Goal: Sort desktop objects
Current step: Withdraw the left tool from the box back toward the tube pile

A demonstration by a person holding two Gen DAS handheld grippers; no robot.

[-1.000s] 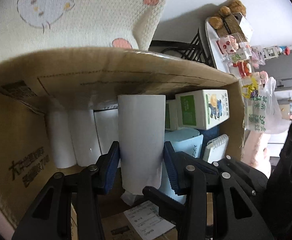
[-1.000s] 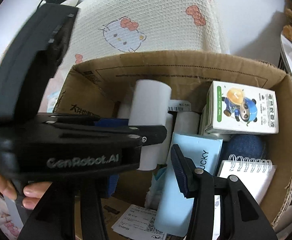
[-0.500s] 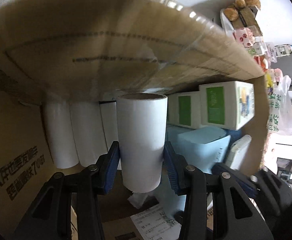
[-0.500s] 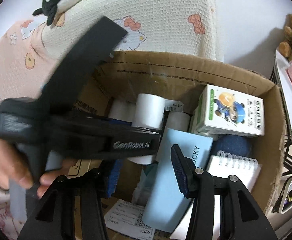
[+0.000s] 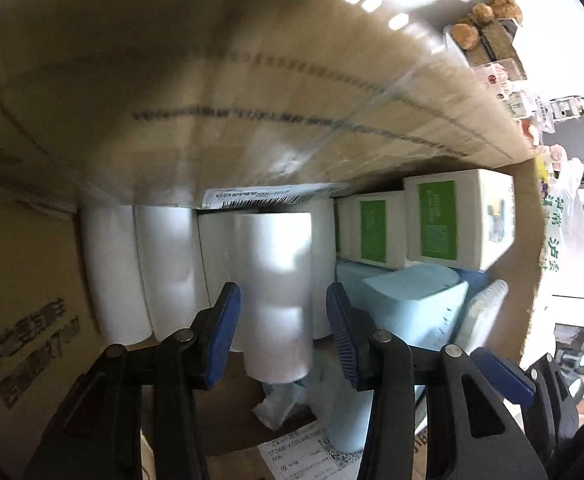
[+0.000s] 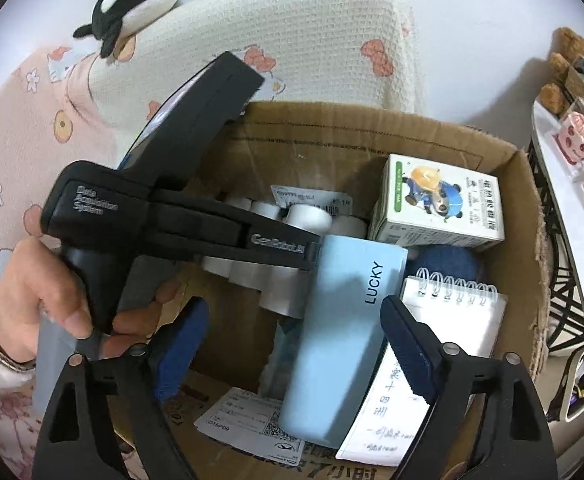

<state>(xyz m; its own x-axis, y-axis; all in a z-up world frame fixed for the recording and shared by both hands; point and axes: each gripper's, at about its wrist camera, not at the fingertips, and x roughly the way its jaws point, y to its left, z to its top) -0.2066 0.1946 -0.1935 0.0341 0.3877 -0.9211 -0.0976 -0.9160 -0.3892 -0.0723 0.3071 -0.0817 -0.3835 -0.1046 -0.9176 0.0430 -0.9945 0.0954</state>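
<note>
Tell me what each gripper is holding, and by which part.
Left gripper: white paper roll between its fingers, at the lower side wall; a firm grip cannot be told. Right gripper: opening, holding nothing.

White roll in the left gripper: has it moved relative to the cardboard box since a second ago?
Yes. The white roll, between the left gripper pads, went lower into the cardboard box, level with the standing rolls.

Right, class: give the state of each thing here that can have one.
cardboard box: open
left gripper: around the white roll, grip unclear
white roll: upright
right gripper: jaws opening, nothing held
green-and-white carton: closed
blue LUCKY case: leaning in the box
</note>
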